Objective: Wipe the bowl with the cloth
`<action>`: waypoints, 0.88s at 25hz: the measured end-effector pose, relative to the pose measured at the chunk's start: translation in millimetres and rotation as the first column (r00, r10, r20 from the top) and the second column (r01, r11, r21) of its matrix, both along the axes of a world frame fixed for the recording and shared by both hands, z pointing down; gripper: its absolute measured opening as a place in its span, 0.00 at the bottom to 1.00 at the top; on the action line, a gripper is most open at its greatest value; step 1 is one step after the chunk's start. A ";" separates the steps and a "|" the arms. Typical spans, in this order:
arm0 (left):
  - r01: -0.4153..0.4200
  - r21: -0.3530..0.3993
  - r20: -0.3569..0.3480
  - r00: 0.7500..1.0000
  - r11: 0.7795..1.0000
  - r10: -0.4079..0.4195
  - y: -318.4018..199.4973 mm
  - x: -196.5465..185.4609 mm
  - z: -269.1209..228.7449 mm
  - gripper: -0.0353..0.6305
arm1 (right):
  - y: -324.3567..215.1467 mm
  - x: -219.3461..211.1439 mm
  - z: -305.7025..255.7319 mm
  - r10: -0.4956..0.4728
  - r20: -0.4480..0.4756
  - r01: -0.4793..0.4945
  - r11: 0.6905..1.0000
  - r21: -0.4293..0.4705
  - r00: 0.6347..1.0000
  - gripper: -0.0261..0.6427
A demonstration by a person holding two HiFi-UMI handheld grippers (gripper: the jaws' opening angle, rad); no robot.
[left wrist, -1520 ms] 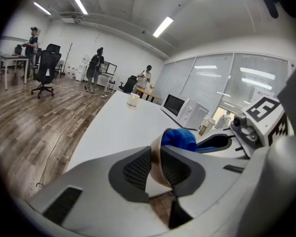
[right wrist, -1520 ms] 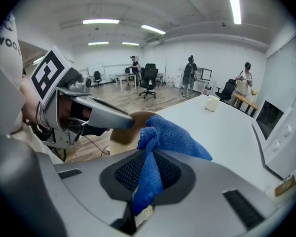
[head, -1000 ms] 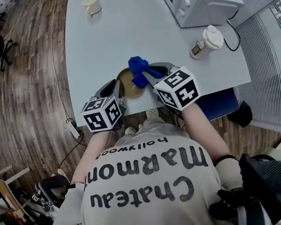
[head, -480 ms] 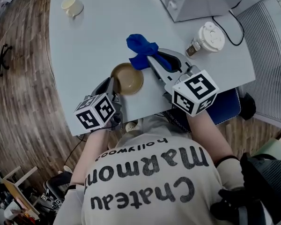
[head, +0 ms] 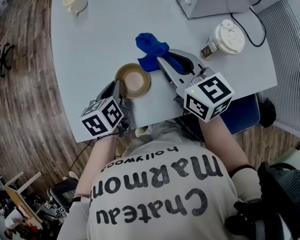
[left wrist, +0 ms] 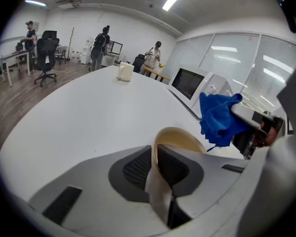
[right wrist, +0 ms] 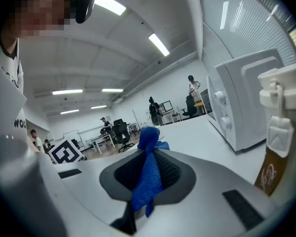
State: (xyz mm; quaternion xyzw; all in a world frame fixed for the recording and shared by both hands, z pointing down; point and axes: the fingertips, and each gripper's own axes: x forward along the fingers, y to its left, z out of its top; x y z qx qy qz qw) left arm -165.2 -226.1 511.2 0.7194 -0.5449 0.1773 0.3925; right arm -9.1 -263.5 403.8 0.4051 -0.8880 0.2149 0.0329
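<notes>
The left gripper [left wrist: 155, 154], its jaws just closing, pinches the tan bowl [head: 133, 81] by its near rim on the white table [head: 97, 39]. The right gripper [right wrist: 149, 157] clamps the blue cloth [head: 151, 50], just beside the bowl's far rim.

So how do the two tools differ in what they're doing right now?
The left tool pinches the rim of the tan bowl, and its jaws have just been closing on it. The right tool is clamped on the blue cloth. The left tool tips down toward the table, while the right tool lies nearer level, with its cloth beside the bowl, not in it. Both tools are shut on something.
</notes>
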 end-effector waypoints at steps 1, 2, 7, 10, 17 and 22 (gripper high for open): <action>0.006 0.008 -0.005 1.000 1.000 -0.006 2.0 -0.8 -2.2 0.11 | 2.2 -0.7 -1.0 -0.002 0.003 0.002 1.000 -0.002 1.000 0.10; 0.015 0.015 -0.014 1.000 1.000 -0.015 4.9 -2.2 -5.2 0.11 | 5.5 -1.9 -3.0 -0.003 0.006 0.003 1.000 -0.003 1.000 0.10; 0.061 0.058 -0.041 0.997 0.996 -0.059 10.8 -11.3 -17.4 0.31 | 13.1 -6.0 -3.5 -0.015 0.013 0.015 1.000 -0.007 1.000 0.10; 0.119 0.114 -0.076 0.991 0.986 -0.111 6.0 -20.5 -27.4 0.36 | 8.5 -6.1 3.7 -0.022 0.002 0.022 1.000 -0.004 1.000 0.10; 0.044 0.292 -0.106 0.994 0.956 -0.013 24.6 -27.5 -78.7 0.09 | 17.4 -6.9 -15.3 0.045 -0.010 -0.045 0.998 0.032 0.999 0.10; -0.027 0.364 -0.096 0.993 0.931 0.066 64.6 -45.8 -120.3 0.09 | 51.9 -7.7 -39.5 0.149 -0.068 -0.146 0.988 0.046 0.987 0.10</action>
